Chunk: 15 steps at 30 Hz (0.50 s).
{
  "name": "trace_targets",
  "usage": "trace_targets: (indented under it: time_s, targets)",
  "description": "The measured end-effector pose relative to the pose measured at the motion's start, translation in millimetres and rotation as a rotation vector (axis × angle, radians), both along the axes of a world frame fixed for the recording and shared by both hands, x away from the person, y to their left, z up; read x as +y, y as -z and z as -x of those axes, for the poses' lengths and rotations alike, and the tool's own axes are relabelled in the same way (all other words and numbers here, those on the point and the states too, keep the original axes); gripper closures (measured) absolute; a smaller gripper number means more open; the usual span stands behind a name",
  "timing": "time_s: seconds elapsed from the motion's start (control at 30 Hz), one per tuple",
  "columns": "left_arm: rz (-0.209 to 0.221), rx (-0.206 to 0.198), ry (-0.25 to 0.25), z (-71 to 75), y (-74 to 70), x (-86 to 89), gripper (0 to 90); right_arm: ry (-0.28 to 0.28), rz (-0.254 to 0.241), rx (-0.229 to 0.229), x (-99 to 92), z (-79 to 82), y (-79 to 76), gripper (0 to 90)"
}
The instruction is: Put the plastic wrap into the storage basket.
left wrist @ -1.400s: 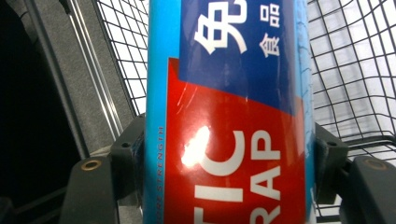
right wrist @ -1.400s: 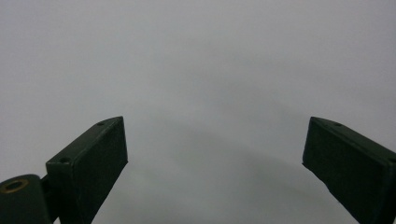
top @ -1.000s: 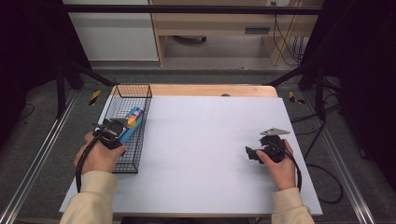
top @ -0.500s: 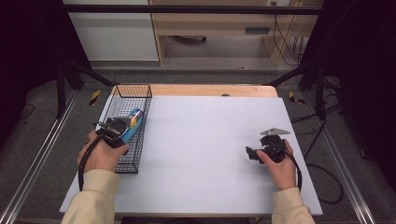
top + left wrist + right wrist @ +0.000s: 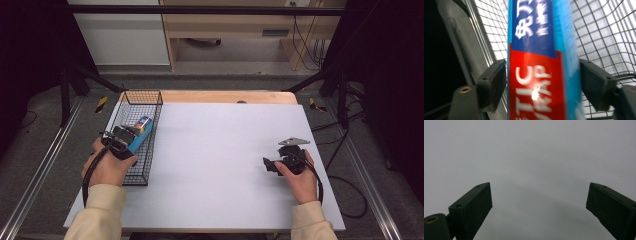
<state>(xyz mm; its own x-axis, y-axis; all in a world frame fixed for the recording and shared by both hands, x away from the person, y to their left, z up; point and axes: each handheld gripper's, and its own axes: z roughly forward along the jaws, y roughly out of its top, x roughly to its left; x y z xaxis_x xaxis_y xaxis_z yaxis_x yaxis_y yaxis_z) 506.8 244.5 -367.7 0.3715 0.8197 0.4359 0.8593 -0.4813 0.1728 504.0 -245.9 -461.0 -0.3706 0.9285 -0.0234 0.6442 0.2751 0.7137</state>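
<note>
A long blue box (image 5: pixel 144 123) with a red and dark-blue label lies tilted in the black wire basket (image 5: pixel 142 92) at the table's left side. My left gripper (image 5: pixel 133 138) reaches into the basket over its near part. In the left gripper view the box (image 5: pixel 536 37) runs up between the two pads of my left gripper (image 5: pixel 542 72). Its jaws have just been opening, and the pads stand narrowly off the box's sides. My right gripper (image 5: pixel 267 165) rests low over the white table (image 5: pixel 225 150) at the right, open (image 5: pixel 539 202) with nothing between its pads.
The basket's mesh (image 5: pixel 604 37) surrounds the box on the far and right sides. The white tabletop (image 5: pixel 536 150) spreads bare between the two hands. A wooden strip (image 5: pixel 225 96) runs along the table's far edge, and metal rails flank both sides.
The left gripper has shifted slightly right over the basket with the box still between its jaws. The right hand has not moved.
</note>
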Motion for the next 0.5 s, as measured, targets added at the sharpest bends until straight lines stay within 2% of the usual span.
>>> trace_targets:
  time_s: [0.1, 0.17, 0.23, 0.33, 0.4, 0.5]
  targets:
    - [0.03, -0.06, 0.017, 7.4, -9.5, -1.3, 16.1, 0.002, 0.003, -0.003, -0.2, 0.4, -0.3, 6.8]
    - [0.057, -0.102, 0.041, 13.3, -16.3, -6.2, 13.7, 0.001, 0.006, -0.004, -0.1, 0.4, -0.2, 6.8]
    - [0.065, -0.141, 0.073, 18.3, -21.6, -11.4, 11.9, -0.001, 0.008, -0.005, 0.0, 0.7, -0.3, 6.7]
    - [0.102, -0.18, 0.112, 25.2, -29.7, -18.7, 10.3, 0.001, 0.01, -0.007, 0.7, 1.1, -1.0, 6.7]
    - [0.143, -0.219, 0.138, 30.0, -35.5, -22.9, 9.9, 0.003, 0.016, -0.007, 1.0, 1.4, -1.1, 6.4]
    - [0.193, -0.256, 0.191, 35.6, -42.7, -30.0, 8.7, 0.004, 0.024, -0.013, 1.5, 2.0, -1.3, 6.2]
